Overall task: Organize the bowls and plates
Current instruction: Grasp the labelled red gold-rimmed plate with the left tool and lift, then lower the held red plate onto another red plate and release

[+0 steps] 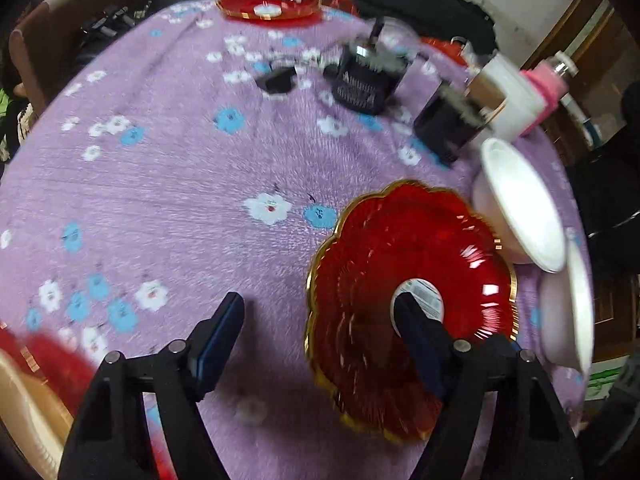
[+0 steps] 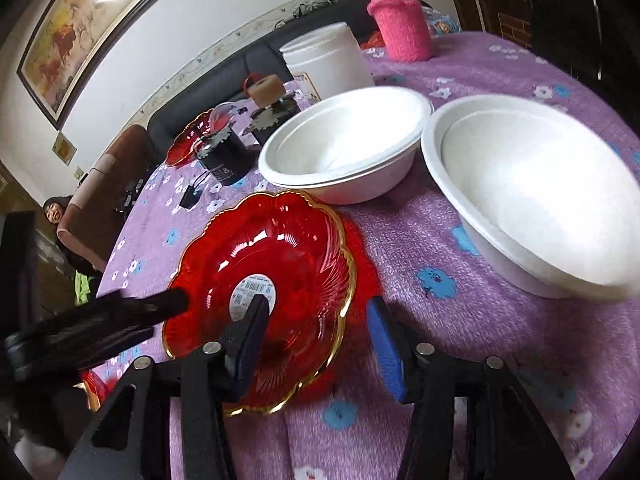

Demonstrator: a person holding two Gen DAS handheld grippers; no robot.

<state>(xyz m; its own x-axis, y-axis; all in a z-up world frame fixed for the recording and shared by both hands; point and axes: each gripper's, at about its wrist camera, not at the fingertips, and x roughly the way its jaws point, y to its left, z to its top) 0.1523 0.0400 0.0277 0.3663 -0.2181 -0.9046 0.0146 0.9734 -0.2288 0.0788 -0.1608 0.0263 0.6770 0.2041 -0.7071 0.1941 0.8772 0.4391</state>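
A red gold-rimmed glass plate (image 1: 404,264) (image 2: 280,248) lies on the purple flowered tablecloth. My left gripper (image 1: 320,316) is open, its right finger over the plate's centre, its left finger over the cloth. My right gripper (image 2: 316,308) is open and straddles the plate's near right rim. Two white bowls (image 2: 344,148) (image 2: 536,184) stand right of the plate; they also show in the left wrist view (image 1: 520,204) (image 1: 572,304). A second red plate (image 1: 268,0) sits at the table's far edge. The left gripper's finger (image 2: 120,312) reaches in from the left.
Two black jars (image 1: 368,76) (image 1: 444,124), a white tub (image 2: 328,60) and a pink-sleeved bottle (image 2: 400,24) stand at the back. A small black clip (image 1: 276,80) lies on the cloth. A cream dish edge (image 1: 24,400) shows at lower left. A chair (image 2: 104,196) stands beyond the table.
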